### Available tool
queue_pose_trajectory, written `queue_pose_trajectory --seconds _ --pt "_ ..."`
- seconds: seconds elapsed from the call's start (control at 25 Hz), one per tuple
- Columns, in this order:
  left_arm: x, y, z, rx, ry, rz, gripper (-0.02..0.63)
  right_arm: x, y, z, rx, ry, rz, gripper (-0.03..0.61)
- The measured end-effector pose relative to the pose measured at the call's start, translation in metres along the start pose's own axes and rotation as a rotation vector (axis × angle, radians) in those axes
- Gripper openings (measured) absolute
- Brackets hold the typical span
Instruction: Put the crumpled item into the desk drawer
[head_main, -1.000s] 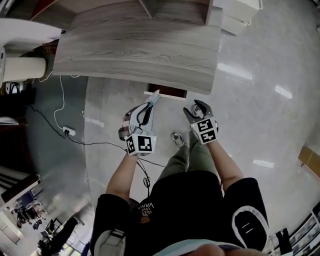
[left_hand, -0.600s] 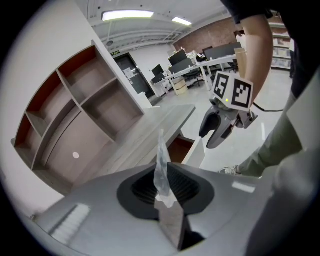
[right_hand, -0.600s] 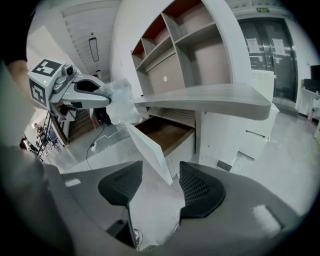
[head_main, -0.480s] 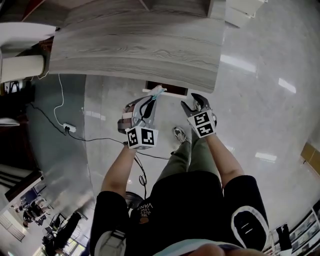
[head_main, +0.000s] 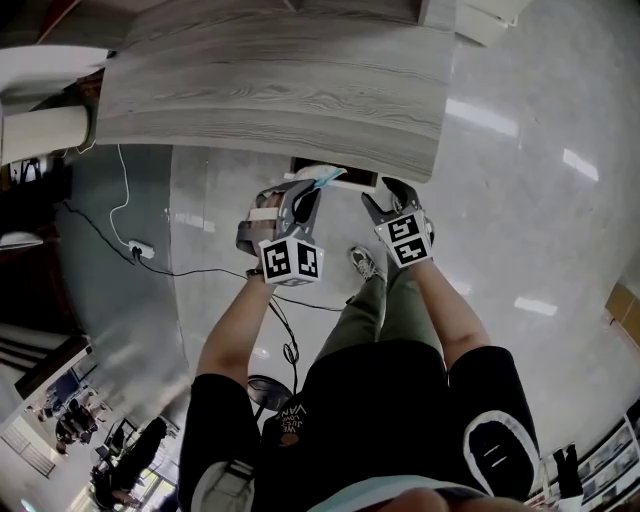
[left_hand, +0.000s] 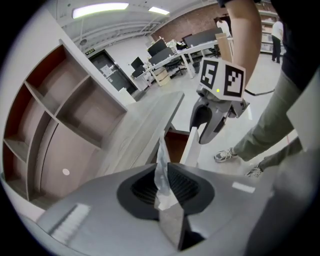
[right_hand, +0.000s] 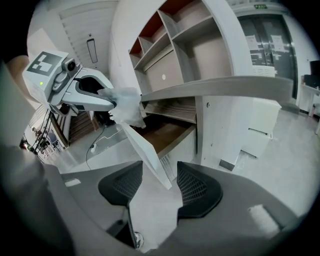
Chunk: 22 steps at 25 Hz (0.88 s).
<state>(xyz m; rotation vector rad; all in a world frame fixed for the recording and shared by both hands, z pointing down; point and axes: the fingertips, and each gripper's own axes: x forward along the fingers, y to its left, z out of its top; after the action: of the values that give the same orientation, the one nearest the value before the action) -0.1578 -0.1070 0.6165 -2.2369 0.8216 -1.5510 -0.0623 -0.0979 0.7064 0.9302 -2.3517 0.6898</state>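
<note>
The person is standing over the scene in green trousers, one shoe showing on the pale floor, and is holding a claw in each hand. The left claw is pointing toward the desk, its jaws pressed together on the crumpled item, a thin, pale, bluish-white scrap. In the left gripper view the crumpled item is sticking up from the closed jaws of the left claw.

The right claw is hovering just beside it, to the right. In its own view the right claw is standing with jaws apart, and the lower end of the white drawer front is showing in the gap; whether the jaws are touching it cannot be told.

The drawer is standing open under the desk edge, its brown inside showing. The item is hanging just above the top edge of the drawer front, not yet inside the drawer.

Beyond, the grey wood-grain desk is filling the upper part of the head view. Open shelves are rising behind it. A cable is running across the floor to a power strip at the left.
</note>
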Motion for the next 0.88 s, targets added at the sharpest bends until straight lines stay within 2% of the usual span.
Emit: queue_pose_trajectory --seconds 0.24,0.6,0.88 --pt "0.012 -0.005 0.004 0.050 0.019 -0.028 0.097 0.001 0.001 -0.004 0.006 -0.008 0.010 0.209" --pt "0.031 -0.012 0.003 0.079 0.046 -0.101 0.098 0.009 0.003 -0.009 0.037 -0.015 0.026 0.207" --pt "0.046 -0.015 0.002 0.056 0.072 -0.138 0.101 0.012 -0.003 -0.011 0.067 -0.027 0.020 0.207"
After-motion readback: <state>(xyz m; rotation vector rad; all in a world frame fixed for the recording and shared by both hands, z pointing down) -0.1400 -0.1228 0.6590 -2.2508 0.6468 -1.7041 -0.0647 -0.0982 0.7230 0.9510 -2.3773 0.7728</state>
